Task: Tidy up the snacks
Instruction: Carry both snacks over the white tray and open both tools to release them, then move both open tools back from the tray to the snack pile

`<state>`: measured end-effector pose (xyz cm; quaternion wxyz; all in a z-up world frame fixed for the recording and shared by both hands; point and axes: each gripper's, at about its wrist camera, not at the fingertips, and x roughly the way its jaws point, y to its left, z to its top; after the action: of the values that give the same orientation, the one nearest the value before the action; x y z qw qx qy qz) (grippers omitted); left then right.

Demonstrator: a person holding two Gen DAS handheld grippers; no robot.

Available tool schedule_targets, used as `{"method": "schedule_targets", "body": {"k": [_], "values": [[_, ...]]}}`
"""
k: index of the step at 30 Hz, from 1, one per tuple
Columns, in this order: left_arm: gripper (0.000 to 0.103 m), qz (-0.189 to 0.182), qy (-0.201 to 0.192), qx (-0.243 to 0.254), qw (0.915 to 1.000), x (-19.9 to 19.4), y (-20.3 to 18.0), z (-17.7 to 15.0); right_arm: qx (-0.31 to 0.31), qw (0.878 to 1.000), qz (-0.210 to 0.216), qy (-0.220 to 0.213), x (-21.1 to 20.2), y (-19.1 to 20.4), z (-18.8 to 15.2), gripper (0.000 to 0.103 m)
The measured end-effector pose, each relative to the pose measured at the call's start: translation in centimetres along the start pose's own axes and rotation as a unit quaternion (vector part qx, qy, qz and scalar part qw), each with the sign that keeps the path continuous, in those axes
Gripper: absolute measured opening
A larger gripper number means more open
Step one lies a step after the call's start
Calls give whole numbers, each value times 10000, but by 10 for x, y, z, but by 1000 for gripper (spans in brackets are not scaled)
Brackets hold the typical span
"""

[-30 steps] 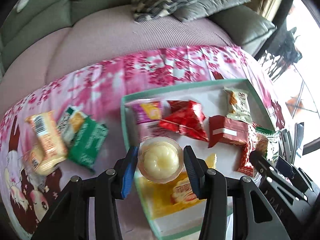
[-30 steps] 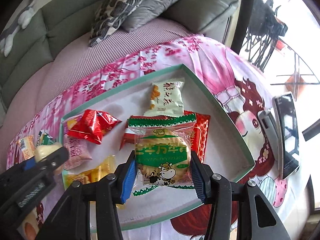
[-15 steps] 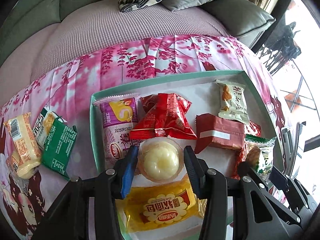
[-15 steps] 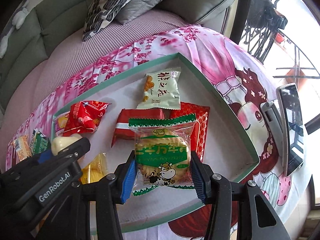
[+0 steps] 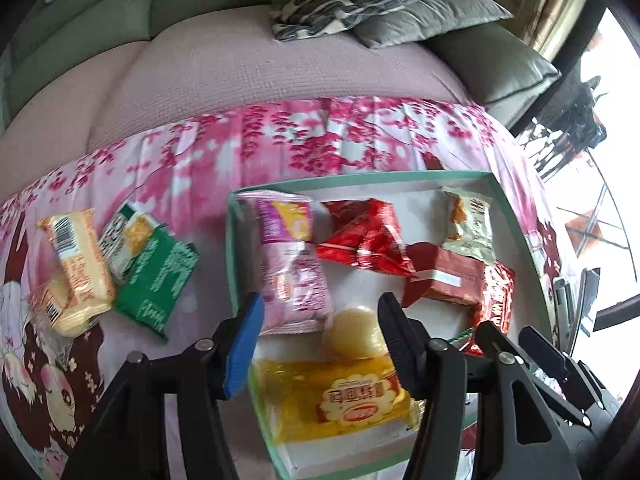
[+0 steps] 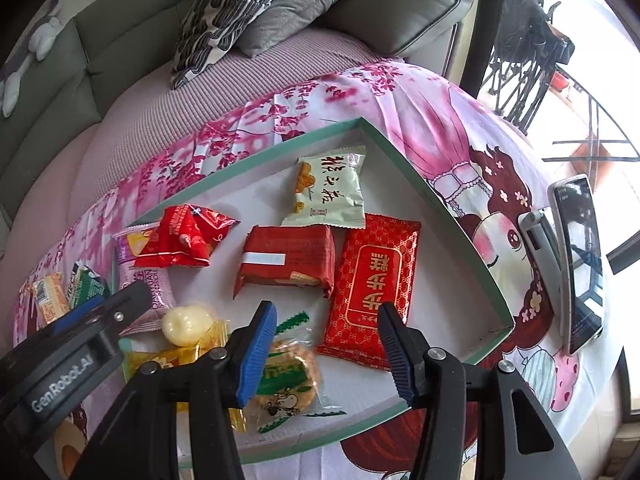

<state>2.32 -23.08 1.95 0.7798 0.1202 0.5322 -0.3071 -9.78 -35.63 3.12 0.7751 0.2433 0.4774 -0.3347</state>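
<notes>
1. The jelly cup (image 5: 354,334) sits low centre in the tray (image 5: 230,240), atop the yellow packet (image 5: 340,396); likely light, slick, squashy, best gripped across its sides.
2. The left gripper (image 5: 320,344) hangs around it, jaws apart.
3. The right gripper (image 6: 326,354) is empty, jaws apart, above the cracker packet (image 6: 286,384).

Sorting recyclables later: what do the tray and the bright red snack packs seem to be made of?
The tray looks like matte cardboard: thin straight walls, teal outside, plain white inside. The crumpled red pack and flat red pack look like glossy plastic or foil film, with creases, highlights and gold print. The exact film cannot be told.
</notes>
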Motion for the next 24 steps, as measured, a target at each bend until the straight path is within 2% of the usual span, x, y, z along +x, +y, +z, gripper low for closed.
{"method": "schedule_targets", "body": {"k": [4, 6, 9, 12, 16, 20, 24], "values": [[71, 144, -59, -229, 9996, -4, 18, -9, 25, 9999, 129, 11, 3, 2, 0, 75], [72, 172, -64, -348, 9992, -4, 27, -13, -25, 9999, 132, -33, 3, 4, -1, 76], [81, 265, -80, -495, 9984, -3, 39, -17, -69, 9997, 194, -93, 2, 7, -1, 89], [83, 411, -97, -663, 9969, -2, 51, -18, -111, 9996, 228, -132, 1, 9, 0, 90], [84, 456, -90, -822, 9955, 2, 61, -20, -136, 9996, 228, -139, 2, 10, 0, 100], [93, 518, -82, -859, 9949, 5, 62, -21, -149, 9995, 240, -166, 1, 10, 0, 103], [94, 514, -118, -880, 9947, 2, 62, -22, -178, 9993, 307, -134, 3, 11, 0, 103]]}}
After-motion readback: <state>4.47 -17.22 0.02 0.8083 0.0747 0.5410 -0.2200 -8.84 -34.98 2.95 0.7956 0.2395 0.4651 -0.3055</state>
